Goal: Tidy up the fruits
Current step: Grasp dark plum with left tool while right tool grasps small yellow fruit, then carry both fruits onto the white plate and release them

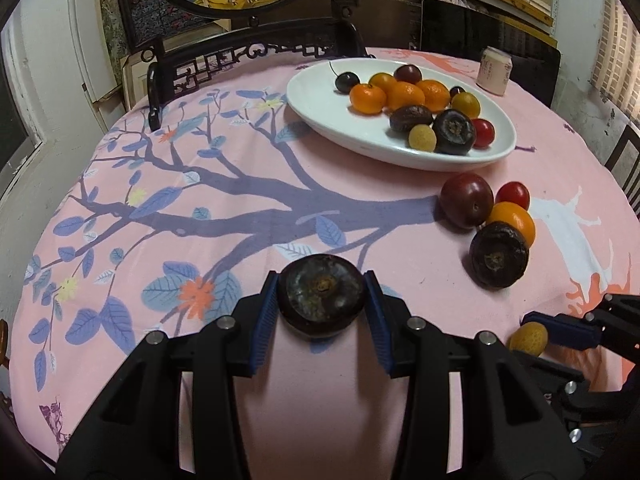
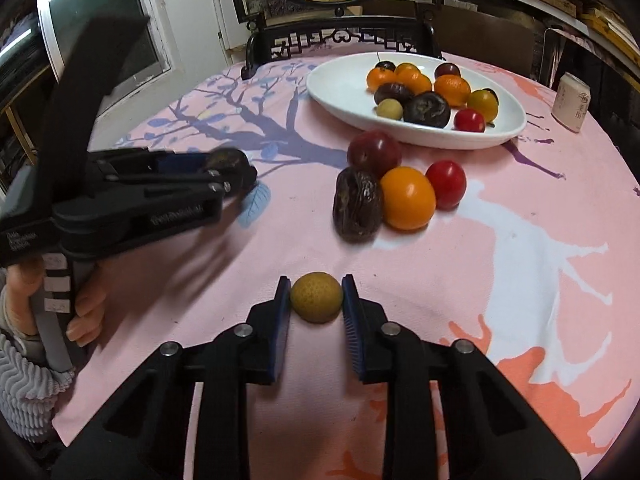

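My left gripper (image 1: pixel 322 282) is shut on a round dark purple fruit (image 1: pixel 321 300), held just above the pink cloth. My right gripper (image 2: pixel 316 282) is shut on a small yellow-green fruit (image 2: pixel 316 298) near the table's front. A white oval plate (image 1: pixel 332 120) at the back holds several oranges, dark fruits and small tomatoes. In front of the plate lie a dark red plum (image 2: pixel 374 153), a wrinkled dark fruit (image 2: pixel 357 204), an orange fruit (image 2: pixel 408 198) and a red tomato (image 2: pixel 446 184). The left gripper (image 2: pixel 236 166) also shows at the left of the right wrist view.
A pale drink can (image 1: pixel 495 71) stands at the back right beyond the plate. A dark carved chair (image 1: pixel 240 60) stands against the table's far edge. A person's hand (image 2: pixel 86 312) holds the left gripper's handle. The round table is covered with a pink cloth (image 1: pixel 200 220) printed with a tree.
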`<action>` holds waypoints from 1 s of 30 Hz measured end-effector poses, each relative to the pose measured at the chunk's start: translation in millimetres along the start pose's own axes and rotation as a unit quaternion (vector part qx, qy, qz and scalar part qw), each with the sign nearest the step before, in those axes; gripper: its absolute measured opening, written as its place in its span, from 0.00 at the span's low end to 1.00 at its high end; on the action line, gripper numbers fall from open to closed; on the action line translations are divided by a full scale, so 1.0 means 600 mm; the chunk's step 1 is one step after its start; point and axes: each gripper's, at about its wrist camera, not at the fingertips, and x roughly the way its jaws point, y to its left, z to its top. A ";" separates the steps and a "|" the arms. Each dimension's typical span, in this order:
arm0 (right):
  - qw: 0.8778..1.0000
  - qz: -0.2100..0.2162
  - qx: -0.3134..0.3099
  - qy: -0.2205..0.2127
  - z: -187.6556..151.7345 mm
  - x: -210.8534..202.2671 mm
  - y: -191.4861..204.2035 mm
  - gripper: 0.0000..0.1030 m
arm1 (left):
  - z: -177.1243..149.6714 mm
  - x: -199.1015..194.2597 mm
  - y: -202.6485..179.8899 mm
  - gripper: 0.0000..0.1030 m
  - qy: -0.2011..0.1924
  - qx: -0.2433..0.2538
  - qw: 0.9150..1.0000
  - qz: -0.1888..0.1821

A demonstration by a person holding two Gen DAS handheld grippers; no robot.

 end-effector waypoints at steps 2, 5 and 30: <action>1.000 0.002 0.003 -0.001 0.000 0.000 -0.001 0.25 | -0.001 0.004 -0.004 0.41 0.004 0.005 1.000 0.004; 1.000 0.007 0.009 -0.009 0.001 -0.006 -0.004 0.25 | -0.002 0.003 -0.005 0.41 0.002 0.006 1.000 0.003; 0.979 -0.075 0.144 -0.126 0.217 0.035 -0.210 0.40 | 0.220 0.089 -0.028 0.48 -0.043 -0.013 0.999 -0.019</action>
